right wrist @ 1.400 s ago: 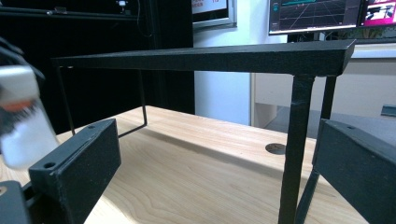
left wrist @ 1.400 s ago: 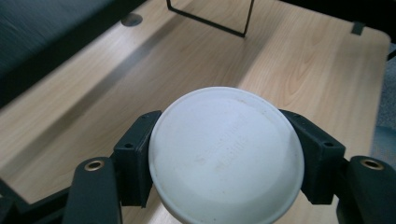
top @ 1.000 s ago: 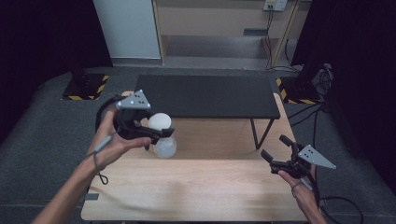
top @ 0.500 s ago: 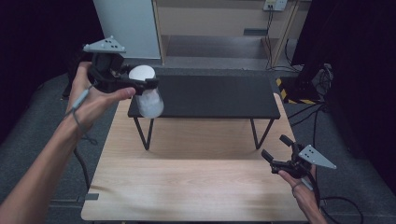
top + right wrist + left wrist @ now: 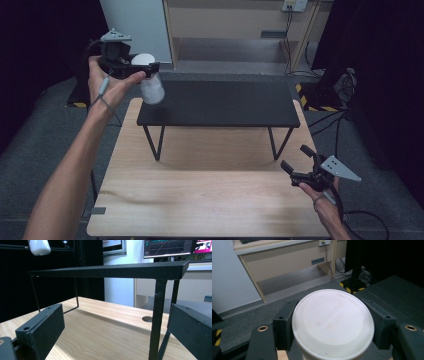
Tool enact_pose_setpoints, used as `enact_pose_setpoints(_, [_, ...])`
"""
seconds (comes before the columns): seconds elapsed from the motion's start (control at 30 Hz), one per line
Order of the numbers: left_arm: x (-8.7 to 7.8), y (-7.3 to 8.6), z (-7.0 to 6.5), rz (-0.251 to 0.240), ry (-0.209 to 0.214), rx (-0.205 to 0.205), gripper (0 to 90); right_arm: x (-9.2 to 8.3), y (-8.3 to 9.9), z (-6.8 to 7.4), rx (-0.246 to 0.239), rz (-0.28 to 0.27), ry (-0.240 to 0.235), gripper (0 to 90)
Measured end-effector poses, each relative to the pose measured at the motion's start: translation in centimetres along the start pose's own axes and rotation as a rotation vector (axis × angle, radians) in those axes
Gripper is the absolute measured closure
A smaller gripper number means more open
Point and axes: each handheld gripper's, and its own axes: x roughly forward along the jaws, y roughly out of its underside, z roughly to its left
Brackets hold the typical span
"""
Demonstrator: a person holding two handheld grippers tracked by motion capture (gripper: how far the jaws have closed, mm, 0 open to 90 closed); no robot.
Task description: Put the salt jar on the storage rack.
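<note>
Left gripper (image 5: 142, 70) pinching white bottle (image 5: 150, 86) below cap, aloft over far-left corner of black stand (image 5: 220, 105). Right gripper (image 5: 297, 162) jaws spread, nothing between, near table (image 5: 200, 200) right edge.

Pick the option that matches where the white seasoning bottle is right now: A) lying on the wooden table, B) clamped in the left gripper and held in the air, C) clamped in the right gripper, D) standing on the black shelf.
B: the left gripper is shut on the white seasoning bottle, holding it up by the lid beyond the near left corner of the black shelf.
</note>
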Motion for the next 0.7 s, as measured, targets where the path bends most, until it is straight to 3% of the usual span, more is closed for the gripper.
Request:
enact_pose_setpoints(0.23, [1.6,1.7,0.9,0.027,0.010,-0.036,32.6,0.1,0.0,0.0,0.000,0.005,0.001,1.1])
enact_pose_setpoints(0.5, [2.4,2.9,1.2,0.036,0.022,-0.048,32.6,0.1,0.0,0.1,-0.001,0.011,0.000,1.2])
enact_pose_setpoints(0.63, [2.7,4.2,1.0,-0.012,0.024,-0.042,32.5,0.1,0.1,0.0,0.002,0.012,0.003,1.2])
enact_pose_setpoints(0.7, [2.8,4.8,1.6,-0.037,0.054,-0.081,31.4,0.1,0.1,0.1,0.002,0.012,0.002,1.2])
